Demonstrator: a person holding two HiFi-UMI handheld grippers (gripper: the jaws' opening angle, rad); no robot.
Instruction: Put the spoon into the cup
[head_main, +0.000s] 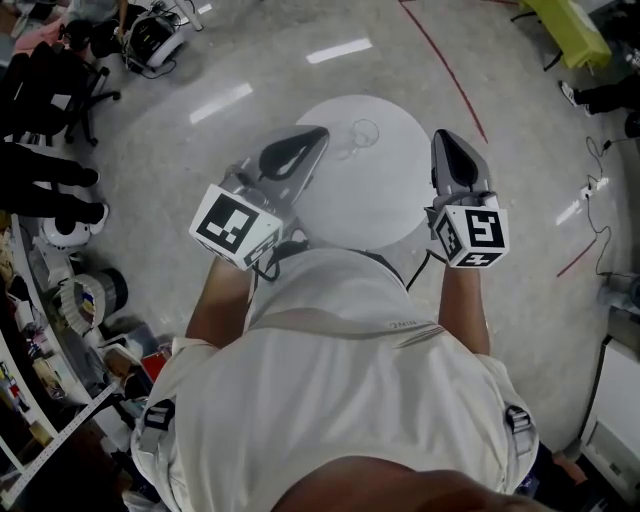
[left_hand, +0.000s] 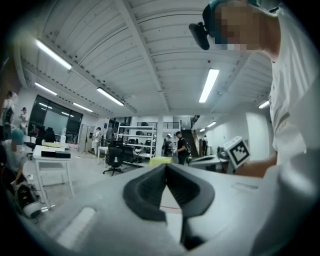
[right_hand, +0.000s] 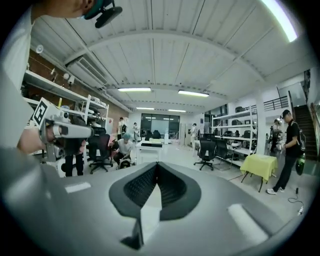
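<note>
A round white table (head_main: 390, 205) stands in front of the person. On it, at about 12 o'clock from its middle, is one clear cup (head_main: 366, 130), visible only as a faint ring. Just beside the cup, at its 7 o'clock, lies one thin pale streak that may be the spoon (head_main: 347, 152). Its long axis seems to run from 8 o'clock to 2 o'clock, towards the cup, but it is too faint to tell bowl from handle.

The left gripper (head_main: 315, 135) (left_hand: 166, 167) hangs over the table's 10 o'clock edge. Its jaws meet at the tips with nothing between them. The right gripper (head_main: 442, 138) (right_hand: 156, 165) hangs at the table's 2 o'clock edge, its jaws also together and empty. Both are apart from the cup, and nothing lies between either tip and it.

A red line (head_main: 445, 70) crosses the floor at 1 o'clock and a black office chair (head_main: 60, 85) stands at 10 o'clock. The right gripper view shows a table with a yellow cloth (right_hand: 260, 167) and a person in black (right_hand: 287, 150) beside it.
</note>
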